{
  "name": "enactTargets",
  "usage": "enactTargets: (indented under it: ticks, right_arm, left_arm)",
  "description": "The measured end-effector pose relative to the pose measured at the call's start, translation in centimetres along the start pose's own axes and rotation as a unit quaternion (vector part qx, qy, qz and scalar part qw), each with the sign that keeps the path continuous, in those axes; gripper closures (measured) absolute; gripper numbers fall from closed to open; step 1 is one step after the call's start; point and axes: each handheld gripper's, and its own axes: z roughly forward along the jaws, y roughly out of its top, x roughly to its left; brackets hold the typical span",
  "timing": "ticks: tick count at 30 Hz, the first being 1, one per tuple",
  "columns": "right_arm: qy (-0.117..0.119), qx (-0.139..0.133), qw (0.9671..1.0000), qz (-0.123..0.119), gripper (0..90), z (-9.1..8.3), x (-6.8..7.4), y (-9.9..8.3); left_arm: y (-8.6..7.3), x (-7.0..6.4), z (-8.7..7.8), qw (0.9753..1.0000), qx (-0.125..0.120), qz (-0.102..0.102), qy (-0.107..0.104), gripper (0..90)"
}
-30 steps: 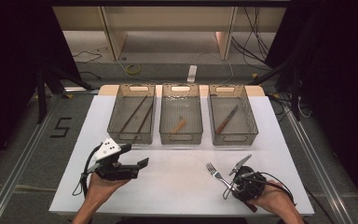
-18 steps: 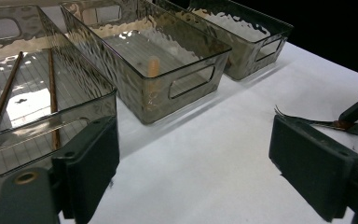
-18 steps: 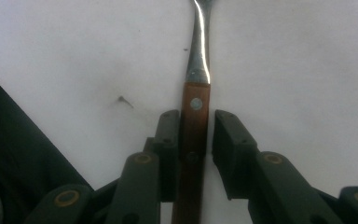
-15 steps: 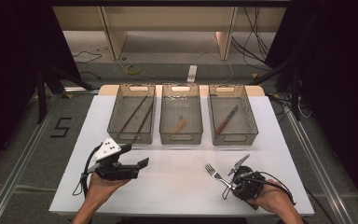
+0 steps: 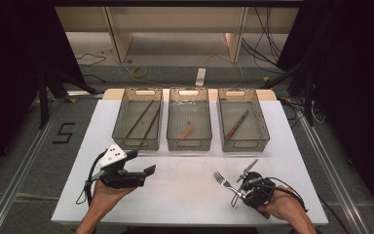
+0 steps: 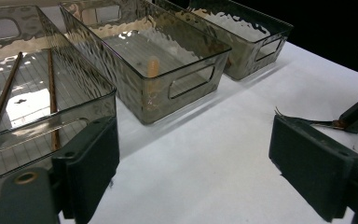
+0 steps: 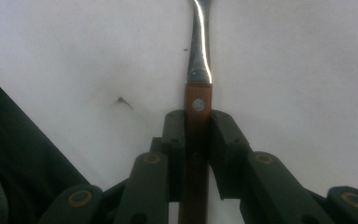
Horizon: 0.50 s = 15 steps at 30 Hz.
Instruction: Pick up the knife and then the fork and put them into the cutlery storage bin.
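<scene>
Gripping a fork (image 5: 225, 181) by its wooden handle, the right gripper (image 5: 244, 187) sits near the front right corner of the white table (image 5: 185, 195), jaws clamped tight on either side of the handle, tines pointing toward the table's middle. The left gripper (image 5: 143, 175), held near the front left edge, has its jaws spread wide with nothing between them. Along the far edge stand 3 clear bins: the left bin (image 5: 137, 125) holds 2 chopsticks (image 5: 139, 120), the middle bin (image 5: 189, 125) a small wooden piece (image 5: 187, 131), the right bin (image 5: 242, 126) a knife (image 5: 237, 125).
</scene>
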Motion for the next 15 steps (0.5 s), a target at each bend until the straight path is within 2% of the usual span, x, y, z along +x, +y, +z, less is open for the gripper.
enactTargets:
  ticks: [15]
  right_arm:
    - [0.002,-0.003,0.9999,-0.010,77.6,-0.10,-0.04,-0.11]
  left_arm:
    - [0.01,0.03,-0.03,1.0000,0.000,0.000,0.000,15.8]
